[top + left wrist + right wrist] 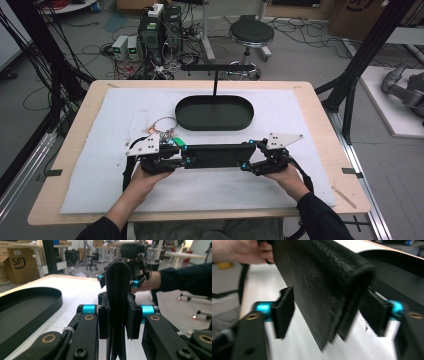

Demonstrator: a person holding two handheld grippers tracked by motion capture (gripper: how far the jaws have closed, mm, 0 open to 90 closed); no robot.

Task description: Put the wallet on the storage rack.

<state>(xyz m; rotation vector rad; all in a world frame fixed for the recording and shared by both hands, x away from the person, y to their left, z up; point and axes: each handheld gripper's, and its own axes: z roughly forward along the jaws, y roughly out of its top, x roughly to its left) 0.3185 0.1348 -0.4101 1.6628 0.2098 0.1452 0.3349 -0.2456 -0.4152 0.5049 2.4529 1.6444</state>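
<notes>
We keep the long flat black woven-fabric case (215,155) raised edge-up off the surface, our left tool (183,155) clamped on one end while our right tool's (248,159) pads stand parted around the other.

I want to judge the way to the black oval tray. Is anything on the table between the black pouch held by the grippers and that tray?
Mostly clear: bare white mat lies between the black pouch and the black oval tray. A wire ring with keys sits off the tray's left end, beside the left gripper.
</notes>
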